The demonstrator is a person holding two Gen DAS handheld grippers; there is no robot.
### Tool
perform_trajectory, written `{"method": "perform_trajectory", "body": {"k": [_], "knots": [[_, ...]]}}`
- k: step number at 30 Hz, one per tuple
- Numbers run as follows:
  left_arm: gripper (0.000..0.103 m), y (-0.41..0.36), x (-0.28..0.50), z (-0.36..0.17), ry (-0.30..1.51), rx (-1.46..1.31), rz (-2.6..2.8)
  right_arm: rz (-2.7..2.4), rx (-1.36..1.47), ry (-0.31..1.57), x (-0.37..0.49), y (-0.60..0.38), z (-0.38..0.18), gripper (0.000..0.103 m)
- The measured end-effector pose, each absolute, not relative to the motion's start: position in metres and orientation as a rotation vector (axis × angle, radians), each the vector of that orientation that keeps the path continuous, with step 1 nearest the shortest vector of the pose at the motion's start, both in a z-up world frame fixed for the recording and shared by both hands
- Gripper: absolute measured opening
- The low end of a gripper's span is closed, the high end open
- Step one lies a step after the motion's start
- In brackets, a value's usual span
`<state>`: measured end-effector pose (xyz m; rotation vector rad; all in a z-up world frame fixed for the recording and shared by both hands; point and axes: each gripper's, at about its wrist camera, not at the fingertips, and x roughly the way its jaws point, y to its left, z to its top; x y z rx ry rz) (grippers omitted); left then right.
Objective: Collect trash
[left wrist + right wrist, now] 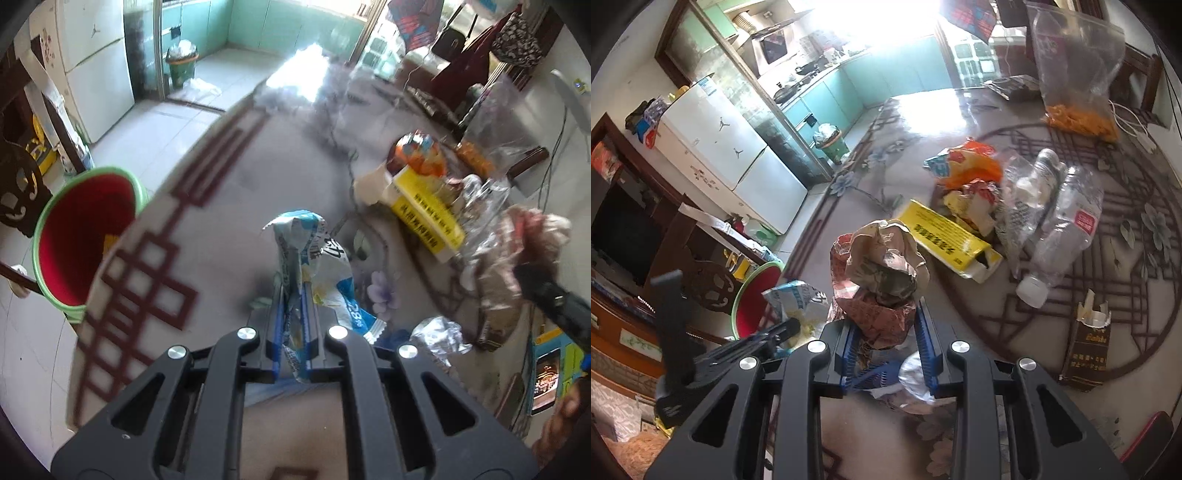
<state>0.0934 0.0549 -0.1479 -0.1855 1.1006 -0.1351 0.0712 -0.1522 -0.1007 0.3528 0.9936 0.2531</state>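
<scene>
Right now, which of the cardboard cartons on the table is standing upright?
The dark brown carton with its top torn open stands upright; the yellow carton lies flat on its side beside the clear plastic bottles.

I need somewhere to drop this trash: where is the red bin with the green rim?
The red bin stands on the floor off the table's left edge in the left wrist view; in the right wrist view it sits lower left, behind the blue-white wrapper.

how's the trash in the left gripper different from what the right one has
The left gripper is shut on a thin blue-and-white wrapper, squeezed nearly flat. The right gripper is shut on a bulky crumpled brown-and-red paper wad, so its jaws stand further apart. The wrapper looks glossy, the wad matte. Both are crumpled and off the table.
</scene>
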Motion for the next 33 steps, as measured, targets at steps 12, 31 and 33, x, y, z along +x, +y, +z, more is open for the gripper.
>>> {"method": "perform_trajectory", "body": {"k": [12, 31, 33], "knots": [[0.008, 0.087, 0.093, -0.122, 1.034, -0.207, -0.13, 0.263, 0.315, 0.982, 0.073, -0.12, -0.094, 0.028], [0.008, 0.166, 0.098, -0.116, 0.996, -0.264, -0.014, 0.291, 0.244, 0.975, 0.084, -0.064, -0.088, 0.028], [0.008, 0.176, 0.1, -0.117, 0.996, -0.271, 0.001, 0.298, 0.235, 0.974, 0.086, -0.056, -0.086, 0.028]]}}
